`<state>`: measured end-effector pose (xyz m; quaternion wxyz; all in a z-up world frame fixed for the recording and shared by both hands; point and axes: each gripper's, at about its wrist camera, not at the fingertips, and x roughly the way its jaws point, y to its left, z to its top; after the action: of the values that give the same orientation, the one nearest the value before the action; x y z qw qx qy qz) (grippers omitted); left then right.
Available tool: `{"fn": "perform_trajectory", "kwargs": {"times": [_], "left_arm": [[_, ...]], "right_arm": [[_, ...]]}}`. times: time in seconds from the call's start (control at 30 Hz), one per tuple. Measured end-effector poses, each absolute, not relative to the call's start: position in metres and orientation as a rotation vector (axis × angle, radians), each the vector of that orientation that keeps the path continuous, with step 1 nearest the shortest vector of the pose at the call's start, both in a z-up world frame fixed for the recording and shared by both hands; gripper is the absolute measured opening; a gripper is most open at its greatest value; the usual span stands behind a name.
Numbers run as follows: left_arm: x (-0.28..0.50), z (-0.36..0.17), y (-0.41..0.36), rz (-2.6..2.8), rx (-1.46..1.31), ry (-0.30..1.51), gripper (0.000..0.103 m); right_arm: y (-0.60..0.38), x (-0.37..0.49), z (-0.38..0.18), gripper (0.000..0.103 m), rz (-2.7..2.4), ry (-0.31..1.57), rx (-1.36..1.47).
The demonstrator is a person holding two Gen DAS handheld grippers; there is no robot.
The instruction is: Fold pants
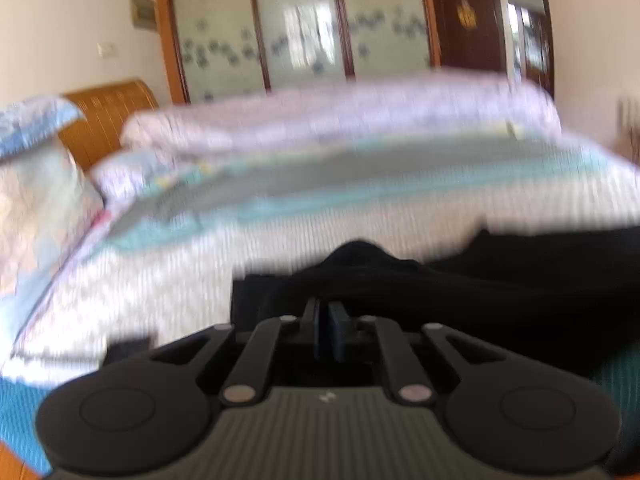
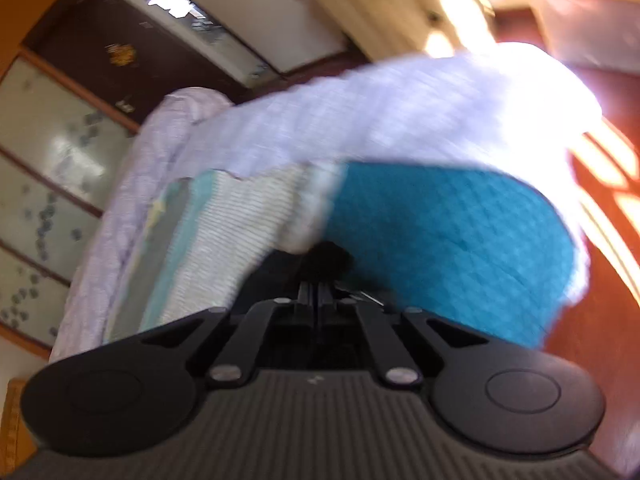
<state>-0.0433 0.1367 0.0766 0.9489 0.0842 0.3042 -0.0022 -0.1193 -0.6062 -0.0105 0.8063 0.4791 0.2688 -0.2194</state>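
1. Black fabric, the pants (image 1: 460, 280), lies bunched on the bed (image 1: 280, 232), at the bed's near edge and spreading toward its right side in the left wrist view.
2. The left tongs (image 1: 325, 312) are drawn together, with a fold of the pants pinched between them; the cloth rises in a small hump just past their tips.
3. In the right wrist view the right tongs (image 2: 318, 292) are likewise pressed together, and a dark knot of the pants (image 2: 330, 258) sits right at their tips, so they appear to grip it.
4. That view is tilted, and both views are blurred, so fine detail of the cloth cannot be told.
5. On the bed, beyond the pants, lie a pale striped sheet (image 1: 180, 272), a teal-edged blanket (image 1: 320, 184) and a lilac quilt (image 1: 340, 116) stacked toward the bed's far side.
6. A teal textured cover (image 2: 448, 240) hangs over the bed's near corner in the right wrist view.
7. A patterned pillow (image 1: 36, 184) stands at the bed's head, against the wooden headboard (image 1: 108, 120).
8. Behind the bed stands a wardrobe (image 1: 300, 20) with frosted panels.
9. Reddish wooden floor (image 2: 592, 312) shows beside the bed.
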Motion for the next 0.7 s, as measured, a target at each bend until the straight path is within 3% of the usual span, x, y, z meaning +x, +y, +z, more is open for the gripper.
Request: {"fn": "perform_trajectory", "kwargs": {"times": [0.03, 0.13, 0.23, 0.3, 0.43, 0.5, 0.57, 0.7], "left_arm": [[-0.049, 0.064, 0.137, -0.013, 0.165, 0.673, 0.012], [-0.064, 0.042, 0.146, 0.033, 0.128, 0.779, 0.030], [-0.085, 0.052, 0.166, 0.066, 0.031, 0.753, 0.040], [-0.091, 0.068, 0.188, 0.095, -0.074, 0.713, 0.052], [-0.088, 0.092, 0.234, 0.129, -0.308, 0.653, 0.060], [-0.076, 0.092, 0.247, 0.137, -0.395, 0.661, 0.072], [-0.057, 0.086, 0.256, 0.111, -0.480, 0.677, 0.077], [-0.015, 0.059, 0.255, 0.054, -0.613, 0.770, 0.080]], "right_arm": [[-0.604, -0.130, -0.024, 0.005, -0.488, 0.576, 1.041], [-0.597, -0.157, -0.045, 0.018, -0.626, 0.579, 1.057], [-0.595, -0.177, -0.045, 0.022, -0.679, 0.519, 1.096], [-0.594, -0.184, -0.038, 0.022, -0.675, 0.490, 1.085], [-0.584, -0.174, -0.028, 0.026, -0.596, 0.471, 1.062], [-0.567, -0.166, -0.023, 0.029, -0.553, 0.485, 1.039], [-0.550, -0.160, -0.022, 0.029, -0.512, 0.502, 1.025], [-0.518, -0.150, -0.028, 0.030, -0.450, 0.549, 1.021]]}}
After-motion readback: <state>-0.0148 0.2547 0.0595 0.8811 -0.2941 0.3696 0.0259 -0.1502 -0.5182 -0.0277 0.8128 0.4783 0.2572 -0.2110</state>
